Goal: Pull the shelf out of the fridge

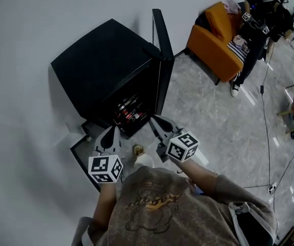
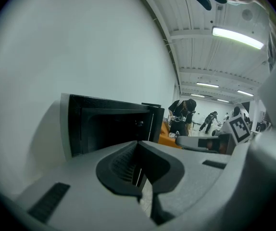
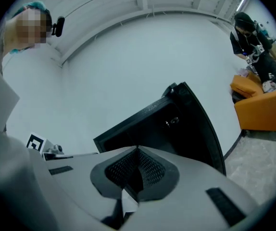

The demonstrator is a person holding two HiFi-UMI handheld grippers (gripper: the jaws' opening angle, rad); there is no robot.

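White wall behind, pale stone-pattern floor underfoot; open workspace.

- Small black fridge (image 1: 103, 68) stands on the floor against the wall, at about 11 o'clock from the person. Its door (image 1: 161, 60) is swung fully open toward 12 o'clock.
- Interior is dark. Red cans or bottles (image 1: 128, 109) show low in the opening. The shelf cannot be made out as a separate part in any view; presumably still inside.
- A flat dark-edged panel (image 1: 80, 155) lies on the floor at the fridge's 7 o'clock corner, partly covered by the left gripper. Cannot tell what it is.
- Left gripper (image 1: 111, 131): jaws together, nothing between them, tip just short of the opening.
- Right gripper (image 1: 155, 121): jaws closed tight, empty, pointing at the door side of the opening.
- Progress, judged: door open, so access is made. No grip on the shelf, no pull begun. Left to do: open a jaw, reach in, take the shelf's front edge, draw it out.
- Farther out: orange armchair (image 1: 213, 45) at 2 o'clock, a person (image 1: 257, 29) beside it.
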